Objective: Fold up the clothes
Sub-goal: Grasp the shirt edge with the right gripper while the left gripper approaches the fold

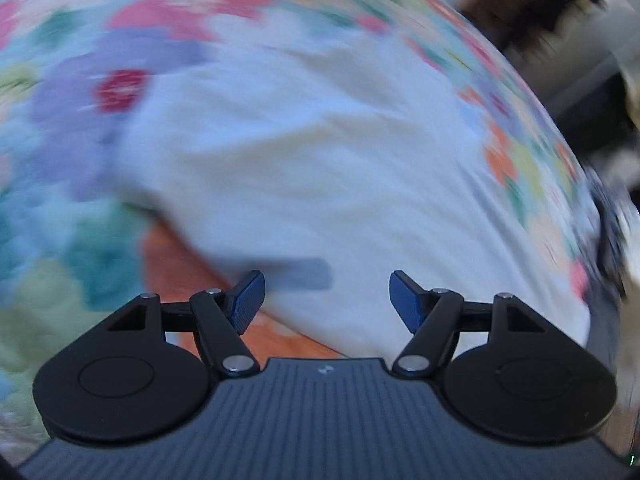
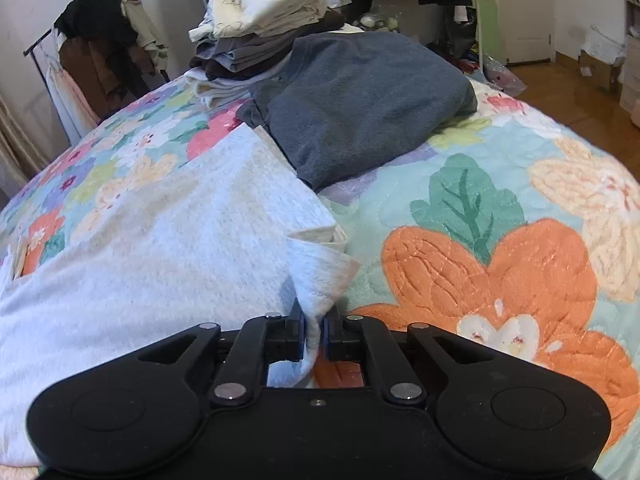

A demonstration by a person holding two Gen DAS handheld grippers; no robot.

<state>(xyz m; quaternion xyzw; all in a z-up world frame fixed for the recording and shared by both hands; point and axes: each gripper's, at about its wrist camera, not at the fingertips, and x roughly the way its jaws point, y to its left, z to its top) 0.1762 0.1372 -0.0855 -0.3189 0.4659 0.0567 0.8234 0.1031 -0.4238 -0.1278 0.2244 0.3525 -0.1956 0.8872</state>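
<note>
My right gripper (image 2: 314,336) is clamped on a corner flap of the white shirt (image 2: 160,248); the cloth bunches up betw. the pads. My left gripper (image 1: 327,300) hangs spread, nothing in it, over the shirt's blurred body, which runs away ahead of it. The shirt lies flat on the flowered bedspread (image 2: 500,240), long side running toward the far edge. Soft waffle knit, limp. Grey sweater (image 2: 360,100) and folded stack (image 2: 264,28) sit beyond, the sweater overlapping the shirt's far end.
</note>
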